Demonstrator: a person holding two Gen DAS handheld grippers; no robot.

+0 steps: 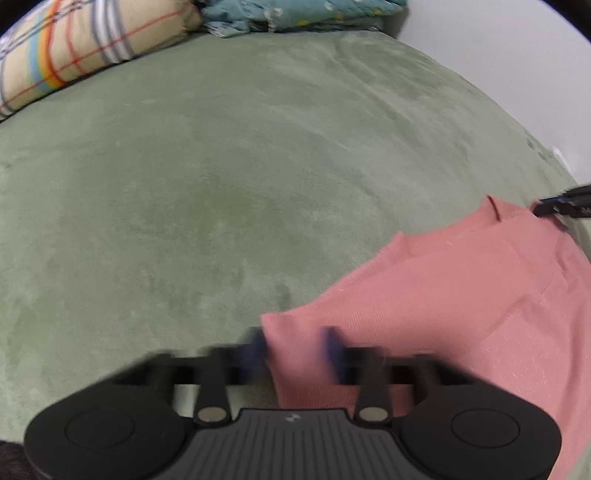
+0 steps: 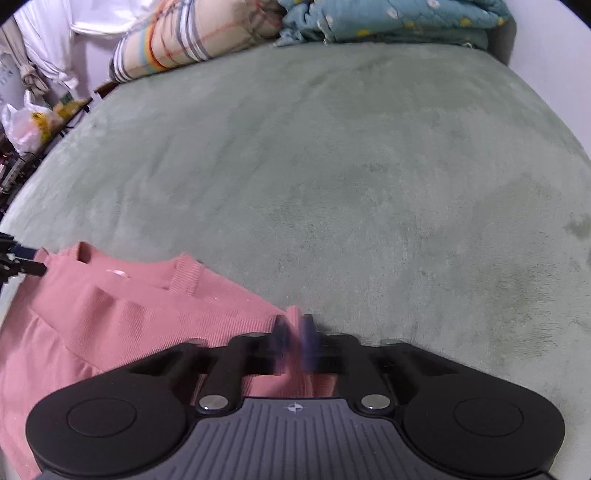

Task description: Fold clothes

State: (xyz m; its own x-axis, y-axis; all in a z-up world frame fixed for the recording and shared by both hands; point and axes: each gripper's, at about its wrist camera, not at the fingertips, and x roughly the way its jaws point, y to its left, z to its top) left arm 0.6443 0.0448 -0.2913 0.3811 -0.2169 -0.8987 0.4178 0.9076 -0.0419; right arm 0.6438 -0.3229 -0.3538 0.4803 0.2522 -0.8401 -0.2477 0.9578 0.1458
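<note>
Pink knit garment (image 1: pixel 461 295) lies on the green plush bed cover (image 1: pixel 221 184), lower right of the left wrist view and lower left of the right wrist view (image 2: pixel 110 314). Ribbed neckline (image 2: pixel 186 275) faces the far side of the bed; a fold ridge runs across the fabric below it.

Left gripper (image 1: pixel 295 347): blurred blue-tipped fingers (image 1: pixel 332 350) clamped on a corner of the pink fabric at bottom centre, cloth pinched between them. Some gap shows in the blur, but fabric fills it.

Right gripper (image 2: pixel 295 339): fingers (image 2: pixel 306 339) nearly together, pinching the opposite corner of the garment at bottom centre of its view. Blur there too.

Each gripper shows up in the other's view: right one at the right edge (image 1: pixel 565 203), left one at the left edge (image 2: pixel 22 264), both at the garment's far edge.

Background: plaid pillow (image 1: pixel 74 48) upper left, teal floral quilt (image 1: pixel 295 14) top centre, white wall (image 1: pixel 517 74) upper right. Right wrist view also has a plastic bag (image 2: pixel 26 125) and clutter beside the bed, upper left.
</note>
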